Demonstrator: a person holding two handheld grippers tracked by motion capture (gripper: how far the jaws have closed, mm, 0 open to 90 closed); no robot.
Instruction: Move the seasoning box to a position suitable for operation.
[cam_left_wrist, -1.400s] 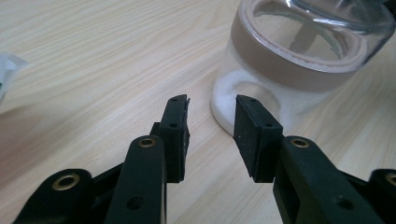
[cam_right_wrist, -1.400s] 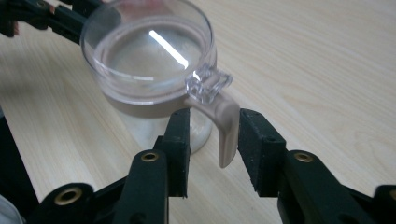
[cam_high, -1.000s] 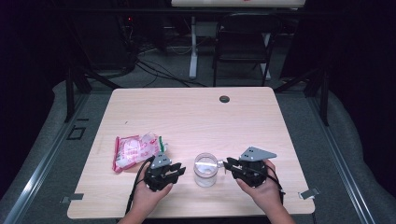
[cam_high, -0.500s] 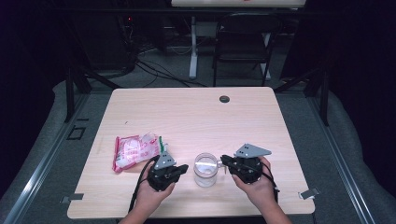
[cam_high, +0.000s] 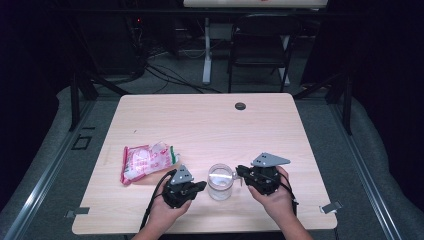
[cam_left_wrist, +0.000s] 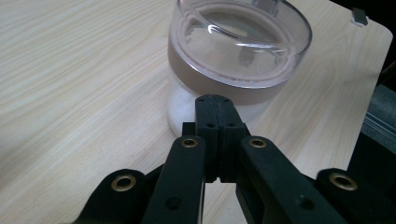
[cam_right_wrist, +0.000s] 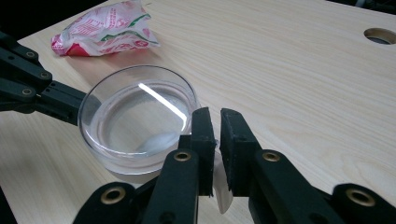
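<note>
Near the front table edge, a clear round glass jar (cam_high: 220, 181) with a transparent lid, flanked by both tools; left gripper (cam_left_wrist: 215, 108) pressed fully together against its side, holding nothing; right gripper (cam_right_wrist: 214, 122) nearly closed, seemingly pinching the lid's clear tab; lid still on, opening apparently just starting; farther left, a crumpled red-and-white plastic snack packet (cam_high: 146, 161), untouched.

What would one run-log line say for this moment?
left gripper: shut, tips at jar | right gripper: jaws pinching jar's clear tab | snack bag: lying left of jar
</note>
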